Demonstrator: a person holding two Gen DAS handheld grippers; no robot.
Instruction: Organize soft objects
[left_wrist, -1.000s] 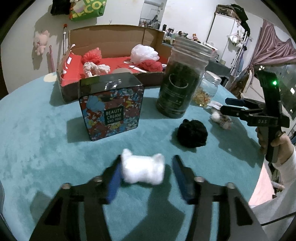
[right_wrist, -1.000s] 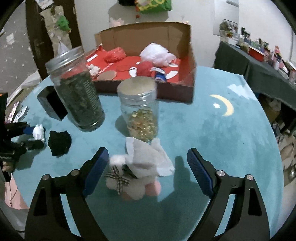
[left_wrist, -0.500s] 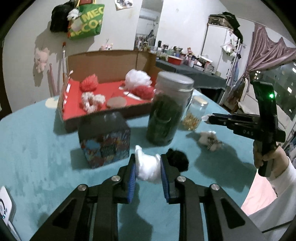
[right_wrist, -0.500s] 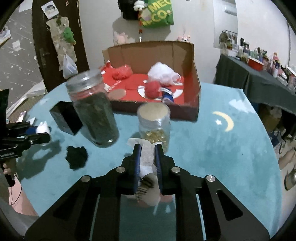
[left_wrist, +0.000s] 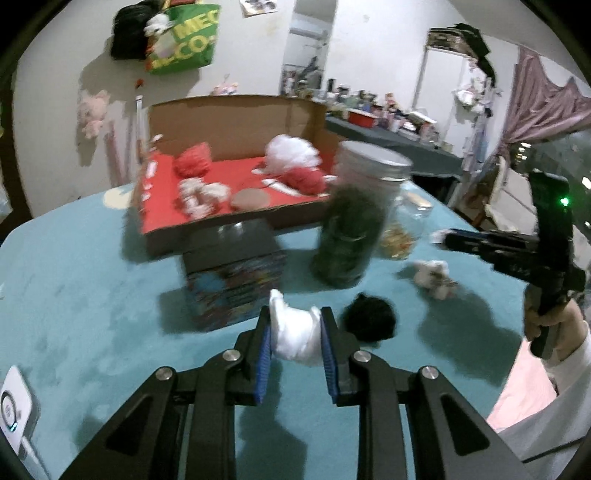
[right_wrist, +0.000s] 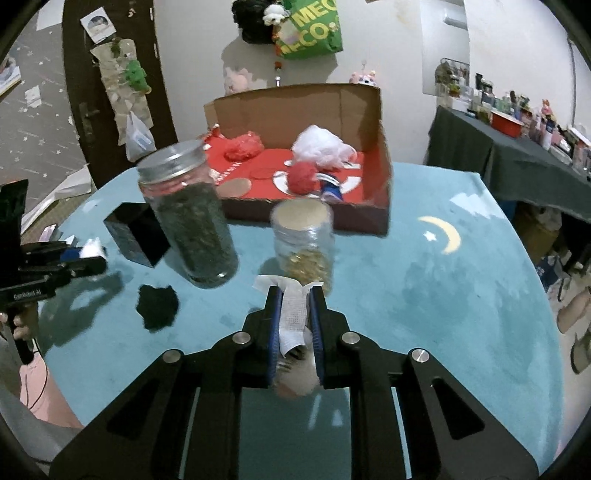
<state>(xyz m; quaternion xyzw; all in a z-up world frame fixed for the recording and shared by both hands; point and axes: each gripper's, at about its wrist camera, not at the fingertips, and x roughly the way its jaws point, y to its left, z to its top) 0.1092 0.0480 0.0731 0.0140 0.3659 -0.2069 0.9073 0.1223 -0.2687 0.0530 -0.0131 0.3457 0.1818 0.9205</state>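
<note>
- Both jaws are clamped: a fluffy white soft toy (left_wrist: 295, 338) is pinched by the left gripper (left_wrist: 295, 349), a white-tagged plush toy (right_wrist: 293, 321) by the right gripper (right_wrist: 294, 328).
- A black pompom (left_wrist: 371, 319) lies just beyond on the teal cloth-covered table (left_wrist: 92, 295).
- Farther back, red and white pompoms are held in the red-lined cardboard box (right_wrist: 382, 177).
- "MEC" is read on a green wall bag (right_wrist: 314, 27).

open cardboard box with red lining (left_wrist: 236, 210) at table's (left_wrist: 92, 295) far side, pompoms inside | square patterned tin (left_wrist: 236, 284) before box | tall metal-lidded glass jar of dark leaves (left_wrist: 351, 232) right of tin | small glass jar of yellow capsules (right_wrist: 304, 245) right of tall jar | black fluffy ball (left_wrist: 371, 319) before tall jar
</note>
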